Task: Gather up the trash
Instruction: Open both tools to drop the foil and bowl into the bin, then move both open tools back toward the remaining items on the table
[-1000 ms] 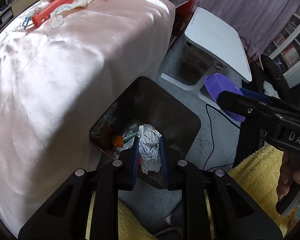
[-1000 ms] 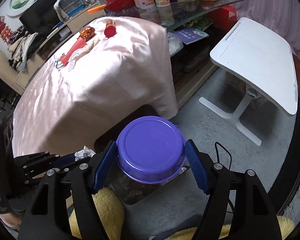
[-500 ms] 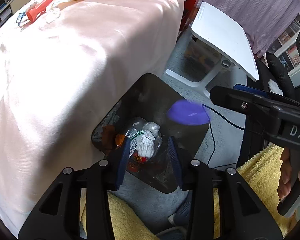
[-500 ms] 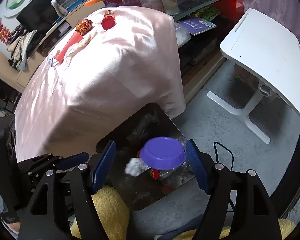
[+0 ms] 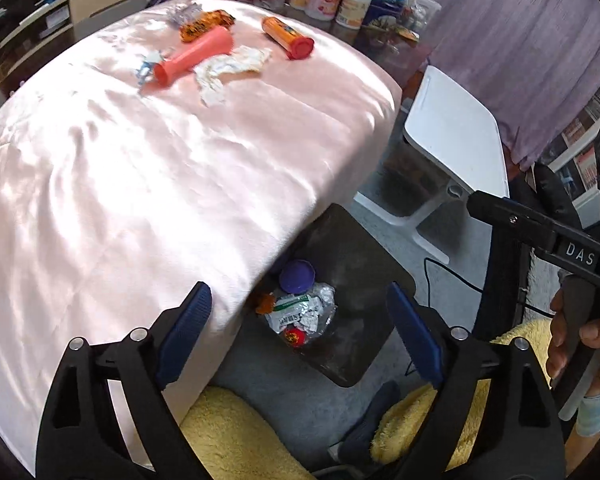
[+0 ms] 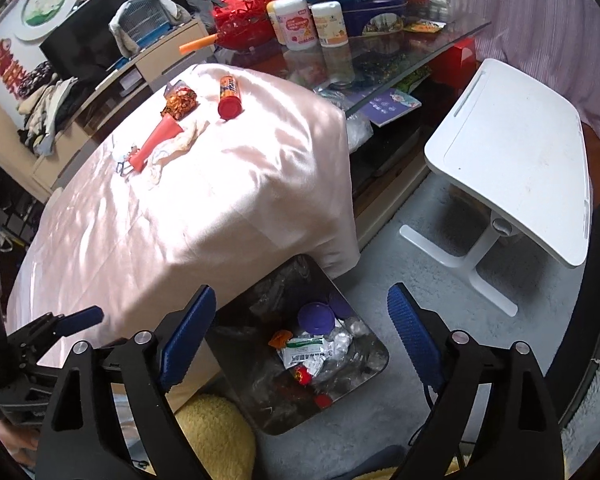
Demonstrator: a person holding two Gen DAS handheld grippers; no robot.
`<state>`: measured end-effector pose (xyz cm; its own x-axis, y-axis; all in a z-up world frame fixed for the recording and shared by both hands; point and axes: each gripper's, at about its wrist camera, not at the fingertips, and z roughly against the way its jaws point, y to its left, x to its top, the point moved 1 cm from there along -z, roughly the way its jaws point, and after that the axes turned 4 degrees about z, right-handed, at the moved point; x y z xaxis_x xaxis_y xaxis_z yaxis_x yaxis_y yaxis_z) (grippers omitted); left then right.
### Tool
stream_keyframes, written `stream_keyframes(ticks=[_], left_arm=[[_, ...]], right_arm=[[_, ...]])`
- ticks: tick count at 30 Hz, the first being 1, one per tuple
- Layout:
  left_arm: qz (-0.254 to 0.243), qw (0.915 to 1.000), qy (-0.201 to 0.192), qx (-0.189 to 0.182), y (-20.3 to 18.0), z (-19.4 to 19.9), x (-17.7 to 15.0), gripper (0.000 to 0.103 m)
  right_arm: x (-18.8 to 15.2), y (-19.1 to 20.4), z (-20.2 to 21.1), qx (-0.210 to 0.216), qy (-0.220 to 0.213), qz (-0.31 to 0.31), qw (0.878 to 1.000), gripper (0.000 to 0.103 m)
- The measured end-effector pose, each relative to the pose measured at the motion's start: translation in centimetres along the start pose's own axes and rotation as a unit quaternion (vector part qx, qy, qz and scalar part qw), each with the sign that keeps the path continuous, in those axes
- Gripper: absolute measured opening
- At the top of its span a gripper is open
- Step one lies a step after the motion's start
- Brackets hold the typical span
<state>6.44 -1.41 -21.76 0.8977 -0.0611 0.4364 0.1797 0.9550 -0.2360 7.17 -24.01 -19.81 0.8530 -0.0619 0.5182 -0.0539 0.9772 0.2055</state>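
Both grippers, left (image 5: 298, 330) and right (image 6: 300, 330), hang over the trash bin (image 6: 374, 364), jaws just opened wide, nothing between. Remaining trash, incl. red tube (image 5: 194, 58), is seen upper left on the desk (image 5: 100, 184), nearer the left gripper, long axis diagonal.

Left gripper (image 5: 298, 334) and right gripper (image 6: 300, 334) have just opened wide, both empty.

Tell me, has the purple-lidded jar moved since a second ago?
Yes. The jar left the right claw, whose jaws have just been opening, and dropped into the bin.

A pink-draped table (image 5: 148, 184) bears a red tube (image 5: 192, 58), a crumpled tissue (image 5: 228, 70) and a canister (image 5: 288, 37).
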Motion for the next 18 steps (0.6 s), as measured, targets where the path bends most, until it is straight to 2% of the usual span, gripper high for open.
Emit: stream_keyframes(ticks=[3, 10, 14, 18], left_arm=[[0.006, 0.9997, -0.025, 0.002, 0.9, 2.6, 0.5, 0.087], [0.023, 0.9958, -0.080, 0.038, 3.6, 7.7, 2.4, 0.090], [0.035, 0.9933, -0.098, 0.051, 5.4, 9.5, 3.0, 0.091], [0.040, 0.9928, -0.098, 0.056, 6.5, 9.3, 3.7, 0.091]], right_arm=[[0.7, 0.7, 0.7, 0.000, -0.008, 0.008, 1.000, 0.091], [2.5, 3.7, 1.3, 0.013, -0.017, 0.033, 0.999, 0.091], [4.3, 5.6, 1.9, 0.021, -0.032, 0.050, 0.998, 0.092], [5.8, 7.0, 1.9, 0.026, -0.042, 0.062, 0.997, 0.092]])
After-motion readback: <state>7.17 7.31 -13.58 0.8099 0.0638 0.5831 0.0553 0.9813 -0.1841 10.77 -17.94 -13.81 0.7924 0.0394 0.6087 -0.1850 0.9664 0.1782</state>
